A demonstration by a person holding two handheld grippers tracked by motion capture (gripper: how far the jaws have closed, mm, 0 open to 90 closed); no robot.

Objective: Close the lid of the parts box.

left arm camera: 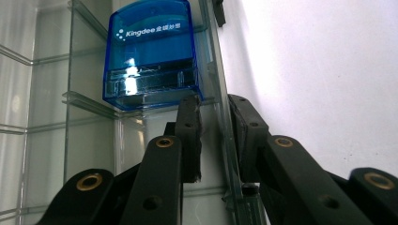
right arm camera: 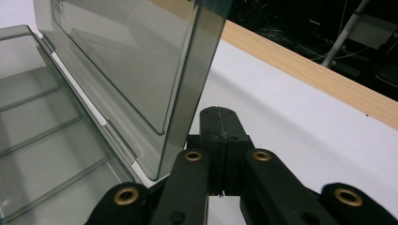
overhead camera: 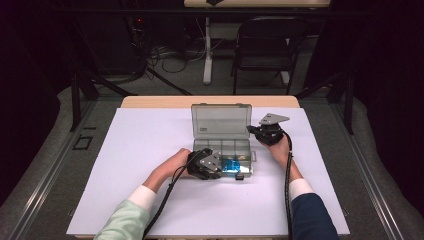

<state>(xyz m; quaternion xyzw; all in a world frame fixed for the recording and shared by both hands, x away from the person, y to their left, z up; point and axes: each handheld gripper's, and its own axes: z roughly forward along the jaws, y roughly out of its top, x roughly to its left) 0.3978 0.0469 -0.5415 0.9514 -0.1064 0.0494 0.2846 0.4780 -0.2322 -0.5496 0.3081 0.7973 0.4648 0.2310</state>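
Note:
A clear grey compartment box (overhead camera: 250,156) stands open in the middle of the white sheet, its lid (overhead camera: 220,120) upright at the back. A blue translucent stamp (overhead camera: 231,165) marked Kingdee lies in a front compartment. My left gripper (overhead camera: 220,168) is at the box's front left; in the left gripper view the stamp (left arm camera: 150,51) lies just beyond my left gripper (left arm camera: 218,122). Its jaws straddle the box's thin wall (left arm camera: 220,84), one inside and one outside, with a gap left. My right gripper (overhead camera: 252,130) sits shut and empty beside the lid's right edge (right arm camera: 187,93), pads together (right arm camera: 219,115).
The white sheet (overhead camera: 150,175) covers most of the wooden table (overhead camera: 150,101), whose far edge (right arm camera: 305,70) runs behind the right gripper. A small black latch (overhead camera: 240,176) sits on the box's front. Beyond the table stand a dark chair (overhead camera: 265,45) and a table leg (overhead camera: 207,50).

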